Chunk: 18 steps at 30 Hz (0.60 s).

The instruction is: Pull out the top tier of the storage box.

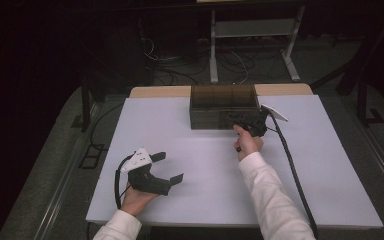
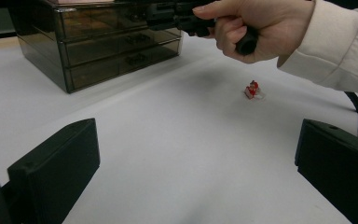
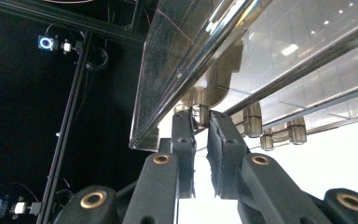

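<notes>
Dim, dark surroundings; soft shadows, slightly blurred.

One smoky drawer box (image 2: 98, 44) with three drawers, and one small red item (image 2: 252, 89), perhaps a toy.

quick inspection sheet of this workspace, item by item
surface: white table, mostly bare
job's things: smoky clear drawer unit at the far edge, three drawers; top drawer handle pinched
clutter: small red piece on the table
grippers: right gripper shut on the handle; left gripper open, low over the near table
cables: black cable trailing from the right gripper
surroundings: dark room, metal frame behind the table
</notes>
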Motion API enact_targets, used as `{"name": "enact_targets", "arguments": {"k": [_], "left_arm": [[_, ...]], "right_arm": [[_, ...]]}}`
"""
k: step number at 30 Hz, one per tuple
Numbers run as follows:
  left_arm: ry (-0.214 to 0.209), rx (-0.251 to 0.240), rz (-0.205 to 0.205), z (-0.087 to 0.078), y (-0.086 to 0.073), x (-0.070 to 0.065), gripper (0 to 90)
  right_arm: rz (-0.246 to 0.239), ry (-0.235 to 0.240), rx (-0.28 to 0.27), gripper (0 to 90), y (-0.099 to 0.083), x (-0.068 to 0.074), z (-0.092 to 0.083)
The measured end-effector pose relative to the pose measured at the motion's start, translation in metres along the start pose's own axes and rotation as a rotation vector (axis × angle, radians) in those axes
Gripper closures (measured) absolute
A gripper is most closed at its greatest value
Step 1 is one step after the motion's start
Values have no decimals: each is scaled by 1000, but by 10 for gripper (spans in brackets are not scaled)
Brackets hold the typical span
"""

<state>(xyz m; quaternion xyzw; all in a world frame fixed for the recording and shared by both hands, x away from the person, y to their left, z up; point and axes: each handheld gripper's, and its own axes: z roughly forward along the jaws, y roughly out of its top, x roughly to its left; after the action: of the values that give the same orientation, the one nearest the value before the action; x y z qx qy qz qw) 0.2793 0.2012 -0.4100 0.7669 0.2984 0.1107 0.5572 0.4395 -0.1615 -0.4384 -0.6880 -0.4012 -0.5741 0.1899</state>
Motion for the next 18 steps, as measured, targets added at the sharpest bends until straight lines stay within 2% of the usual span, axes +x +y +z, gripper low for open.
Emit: {"name": "enact_targets", "arguments": {"k": [18], "left_arm": [[-2, -2, -8, 0, -1, 0, 0]], "right_arm": [[-23, -8, 13, 804, -7, 1, -7]]}}
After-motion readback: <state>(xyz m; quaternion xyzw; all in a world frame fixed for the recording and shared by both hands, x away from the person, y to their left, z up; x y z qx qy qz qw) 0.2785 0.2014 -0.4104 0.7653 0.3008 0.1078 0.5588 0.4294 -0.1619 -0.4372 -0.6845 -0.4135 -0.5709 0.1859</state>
